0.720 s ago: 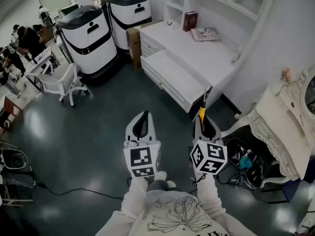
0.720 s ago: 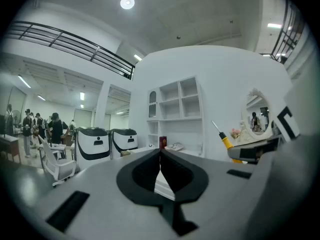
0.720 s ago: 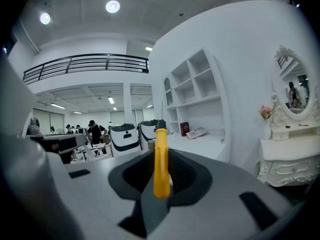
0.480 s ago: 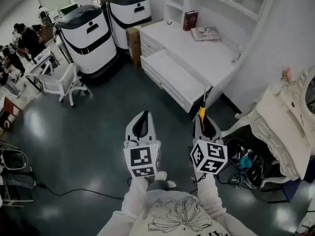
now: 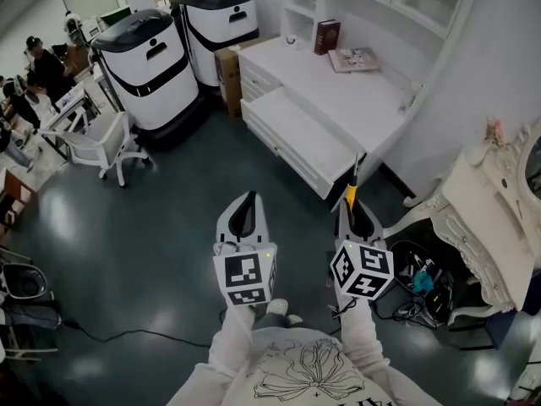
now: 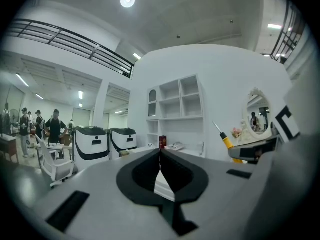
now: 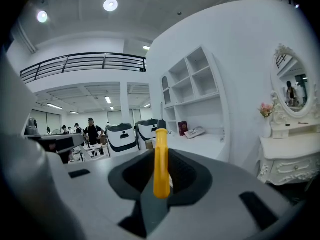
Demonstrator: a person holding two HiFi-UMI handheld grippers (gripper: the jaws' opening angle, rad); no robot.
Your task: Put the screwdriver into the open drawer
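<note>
The screwdriver (image 5: 347, 194) has a yellow handle and a thin metal shaft, and it stands up out of my right gripper (image 5: 350, 205), which is shut on the handle. In the right gripper view the screwdriver (image 7: 160, 159) is clamped between the dark jaws, shaft pointing up and away. My left gripper (image 5: 246, 200) is beside it to the left, shut and empty; its jaws (image 6: 160, 156) meet at the tip. The open drawer (image 5: 296, 134) juts out of the white desk (image 5: 355, 91) ahead of both grippers, some way off across the floor.
Two white-and-black machines (image 5: 148, 66) stand at the back left beside a cardboard box (image 5: 228, 70). A white chair (image 5: 101, 138) is at the left. An ornate white dresser (image 5: 486, 218) and floor cables (image 5: 418, 282) are at the right. A red book (image 5: 326, 36) stands on the desk.
Both grippers stay almost where they were, and the screwdriver is still held. Only the people at the far left have shifted.
</note>
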